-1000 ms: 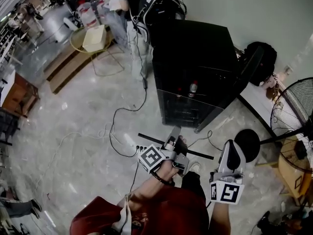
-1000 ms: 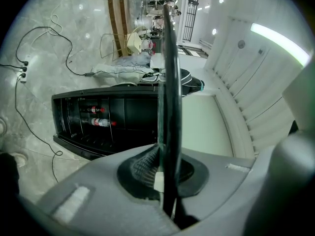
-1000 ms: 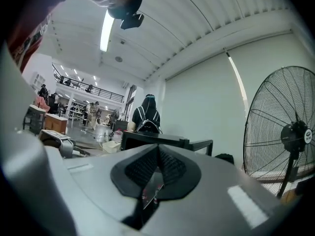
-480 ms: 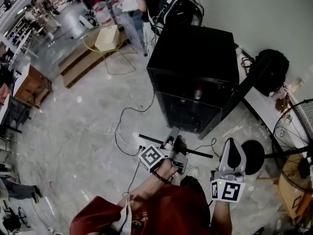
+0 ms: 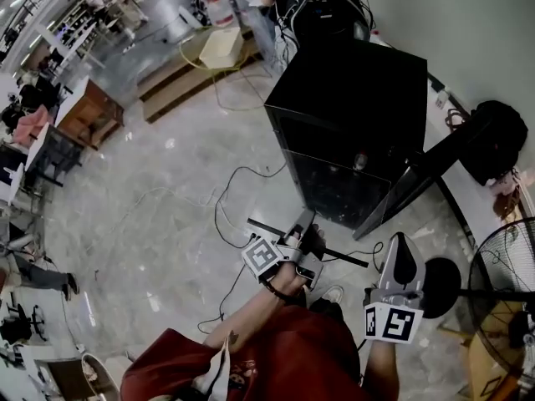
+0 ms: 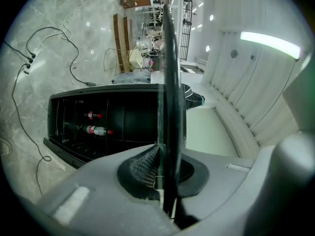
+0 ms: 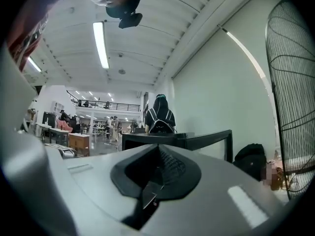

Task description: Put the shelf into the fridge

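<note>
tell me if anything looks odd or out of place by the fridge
The shelf is out of the fridge, clamped edge-on in the left gripper near the open door. Loose cables trail over the floor in front of it, a possible trip hazard. Nothing looks spilled or broken.

Fridge (image 5: 351, 132), cable (image 5: 224, 215) on pale floor (image 5: 142, 232)
</note>
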`<action>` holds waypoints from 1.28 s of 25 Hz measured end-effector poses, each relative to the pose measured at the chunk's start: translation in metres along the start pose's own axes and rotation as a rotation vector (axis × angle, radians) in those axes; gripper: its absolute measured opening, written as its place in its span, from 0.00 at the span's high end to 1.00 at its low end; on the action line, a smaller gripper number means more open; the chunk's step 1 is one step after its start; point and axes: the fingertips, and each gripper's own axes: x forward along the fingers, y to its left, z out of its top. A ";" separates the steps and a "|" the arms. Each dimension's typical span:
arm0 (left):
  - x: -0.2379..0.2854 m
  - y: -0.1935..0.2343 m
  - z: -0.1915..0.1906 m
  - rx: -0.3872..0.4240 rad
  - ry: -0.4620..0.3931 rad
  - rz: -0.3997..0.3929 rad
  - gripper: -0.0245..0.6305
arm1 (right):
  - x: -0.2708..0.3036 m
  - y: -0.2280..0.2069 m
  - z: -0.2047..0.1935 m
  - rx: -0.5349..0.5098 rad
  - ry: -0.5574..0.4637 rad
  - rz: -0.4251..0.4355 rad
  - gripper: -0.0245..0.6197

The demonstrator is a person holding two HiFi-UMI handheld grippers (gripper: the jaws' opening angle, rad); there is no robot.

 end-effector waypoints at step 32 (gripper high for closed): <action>0.083 0.056 0.034 -0.101 0.110 -0.037 0.94 | 0.099 0.050 -0.033 -0.071 0.140 0.070 0.96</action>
